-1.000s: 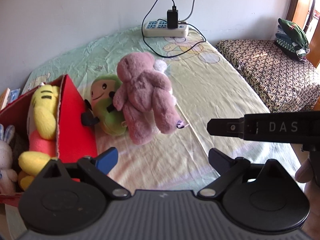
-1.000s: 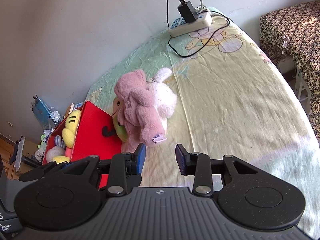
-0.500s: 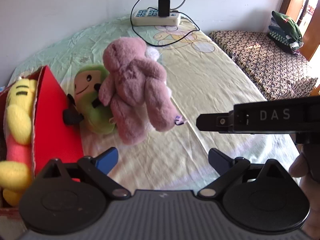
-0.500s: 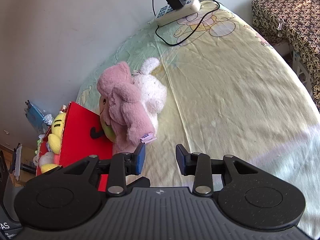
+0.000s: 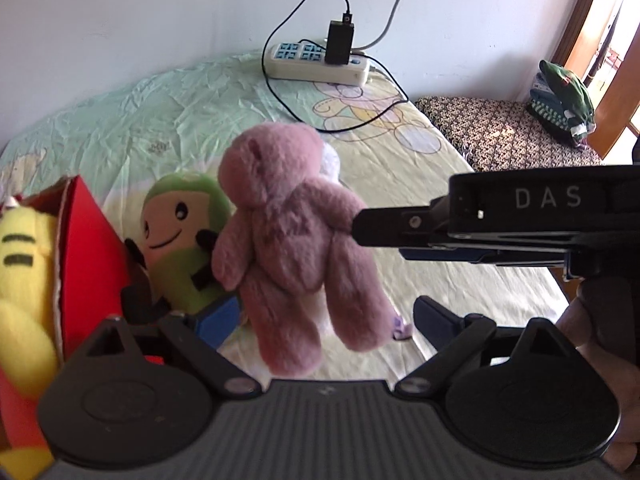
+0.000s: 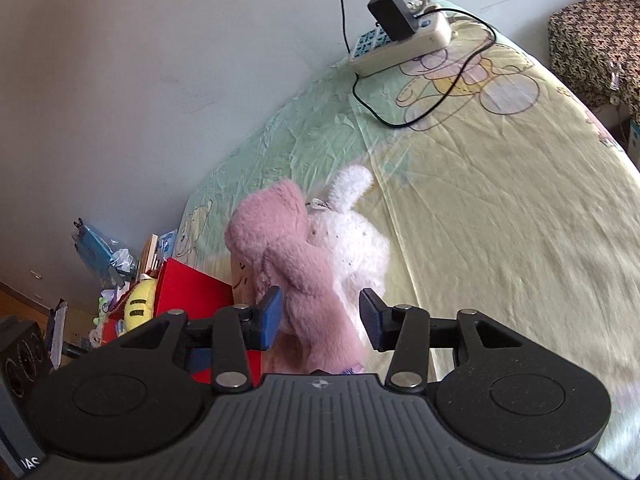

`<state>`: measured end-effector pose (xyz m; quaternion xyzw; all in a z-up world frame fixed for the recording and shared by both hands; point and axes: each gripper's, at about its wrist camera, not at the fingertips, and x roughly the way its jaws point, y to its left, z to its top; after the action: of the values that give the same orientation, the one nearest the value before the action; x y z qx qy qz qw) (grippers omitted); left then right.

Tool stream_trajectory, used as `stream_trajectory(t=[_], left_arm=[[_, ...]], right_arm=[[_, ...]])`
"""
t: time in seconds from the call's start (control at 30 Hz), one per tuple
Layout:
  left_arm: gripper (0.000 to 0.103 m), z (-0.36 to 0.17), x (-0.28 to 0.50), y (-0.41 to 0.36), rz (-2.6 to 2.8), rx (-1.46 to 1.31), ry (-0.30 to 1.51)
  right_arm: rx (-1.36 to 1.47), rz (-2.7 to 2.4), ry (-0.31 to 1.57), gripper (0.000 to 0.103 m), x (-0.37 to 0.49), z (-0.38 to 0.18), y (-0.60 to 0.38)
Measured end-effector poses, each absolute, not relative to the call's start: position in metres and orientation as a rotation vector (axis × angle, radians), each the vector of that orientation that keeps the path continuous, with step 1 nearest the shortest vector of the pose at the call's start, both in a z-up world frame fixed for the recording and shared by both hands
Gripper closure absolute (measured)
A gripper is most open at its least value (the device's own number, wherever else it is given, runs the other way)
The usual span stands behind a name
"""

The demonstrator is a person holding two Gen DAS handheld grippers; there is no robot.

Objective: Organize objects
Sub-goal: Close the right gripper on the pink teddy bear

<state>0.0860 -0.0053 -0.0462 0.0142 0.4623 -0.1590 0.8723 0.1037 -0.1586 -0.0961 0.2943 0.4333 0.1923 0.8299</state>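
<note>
Straddling the pink teddy bear (image 6: 304,280), right gripper (image 6: 320,317) has jaws apart, one either side, not clamped.
Left gripper (image 5: 320,316) gapes wide too; bear leans on green plush (image 5: 180,240) beside red box (image 5: 90,256), bedsheet (image 6: 500,208) bare to the right.

Sunlight is falling across a patterned daybed (image 5: 504,132) at upper right, beside a plain pale wall (image 5: 160,20).

A fuzzy pink teddy bear (image 5: 298,240) lies face-down against a green smiling plush (image 5: 180,236) beside the red box (image 5: 90,248).
</note>
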Motion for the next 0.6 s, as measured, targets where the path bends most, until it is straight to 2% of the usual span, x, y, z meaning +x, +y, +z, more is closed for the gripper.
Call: stream_trajectory(t=[0.4,0.47,0.5,0.6], left_arm=[[0.005,-0.068,0.116,0.005,-0.309,-0.024,0.995],[0.003,-0.070,0.119,0.004,-0.304,-0.022,1.000],[0.003,-0.070,0.119,0.003,-0.305,-0.024,1.002],[0.002,-0.071,0.120,0.003,-0.300,-0.023,1.004]], right_arm=[[0.661,0.491,0.947,0.054,0.137,-0.113,-0.140],[0.671,0.504,0.951,0.059,0.139,-0.115,-0.140],[0.679,0.517,0.951,0.064,0.139,-0.115,-0.139],[0.675,0.542,0.945,0.068,0.139,-0.113,-0.138]])
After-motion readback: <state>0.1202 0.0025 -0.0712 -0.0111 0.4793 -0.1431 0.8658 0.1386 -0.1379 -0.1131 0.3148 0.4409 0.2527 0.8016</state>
